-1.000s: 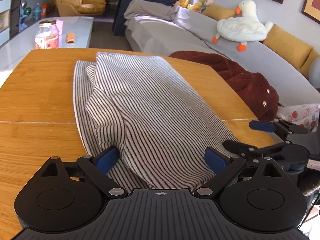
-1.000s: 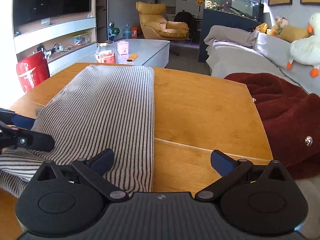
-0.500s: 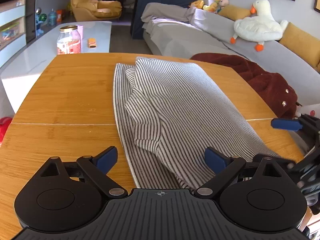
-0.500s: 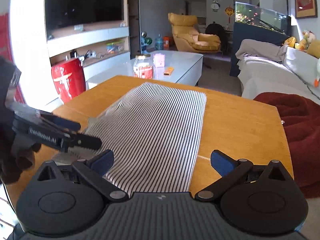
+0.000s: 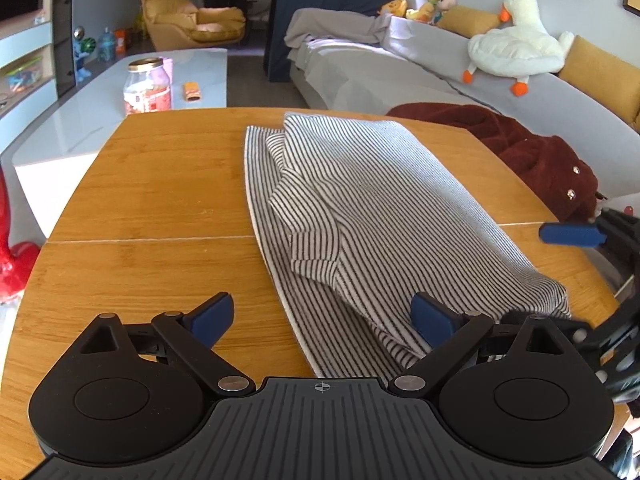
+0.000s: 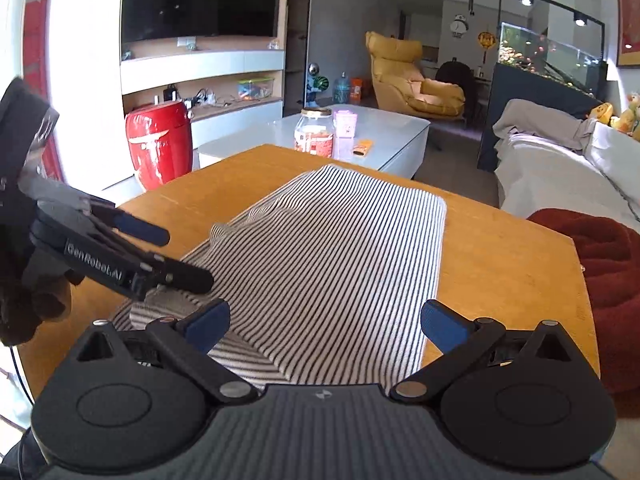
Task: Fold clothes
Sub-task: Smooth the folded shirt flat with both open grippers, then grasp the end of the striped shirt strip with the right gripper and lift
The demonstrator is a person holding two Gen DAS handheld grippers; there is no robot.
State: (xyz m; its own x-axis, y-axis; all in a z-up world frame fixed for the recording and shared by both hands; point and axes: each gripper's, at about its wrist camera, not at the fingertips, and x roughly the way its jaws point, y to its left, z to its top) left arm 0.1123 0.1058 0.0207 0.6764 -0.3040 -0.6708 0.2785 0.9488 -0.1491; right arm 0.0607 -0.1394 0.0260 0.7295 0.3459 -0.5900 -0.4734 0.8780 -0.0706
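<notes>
One striped garment [image 5: 372,200] lies partly folded on the wooden table [image 5: 152,184], its long axis running away from both grippers toward the far edge. Its near hem sits right under the two tools: the left gripper [image 5: 324,320] and the right gripper [image 6: 326,322], both spread wide and holding nothing, about equally near

The striped garment [image 6: 332,264]'s near edge is hidden behind the right tool [image 6: 326,322].
</notes>
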